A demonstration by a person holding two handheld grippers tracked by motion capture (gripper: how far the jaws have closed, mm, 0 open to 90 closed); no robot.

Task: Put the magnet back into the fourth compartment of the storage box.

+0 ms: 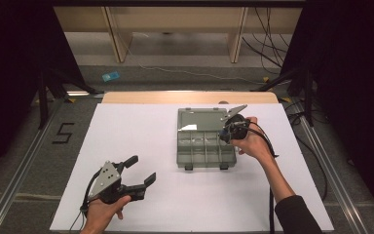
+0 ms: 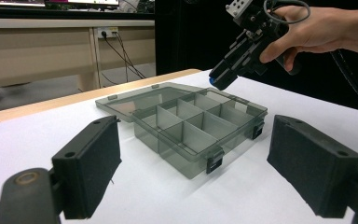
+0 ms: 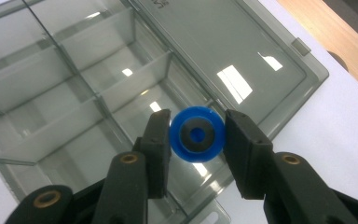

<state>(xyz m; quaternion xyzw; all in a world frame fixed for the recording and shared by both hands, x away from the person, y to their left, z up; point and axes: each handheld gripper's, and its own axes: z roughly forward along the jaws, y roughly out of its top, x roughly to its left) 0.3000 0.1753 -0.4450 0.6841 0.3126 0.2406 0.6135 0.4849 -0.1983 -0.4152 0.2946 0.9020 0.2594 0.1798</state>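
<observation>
Two jaws of right gripper (image 3: pixel 196 135) pinching blue ring (image 3: pixel 196 134) over open organiser box (image 1: pixel 205 139), right-hand compartment | left gripper (image 1: pixel 139 170) spread wide, empty, near box | ring: probably light, rigid, smooth; best held across rim

Smoky translucent plastic organizer box (image 3: pixel 98 88), glossy, catching bright reflections. Blue fitting (image 3: pixel 196 134), smooth plastic with dark grey inner ring. Matt black jaws with rough, foam-like pads (image 2: pixel 98 163) and brass-coloured rivets. White matt sheet (image 1: pixel 141 131) over pale wood table (image 1: pixel 126 97). Grey metal-looking plate (image 1: pixel 108 174).
</observation>
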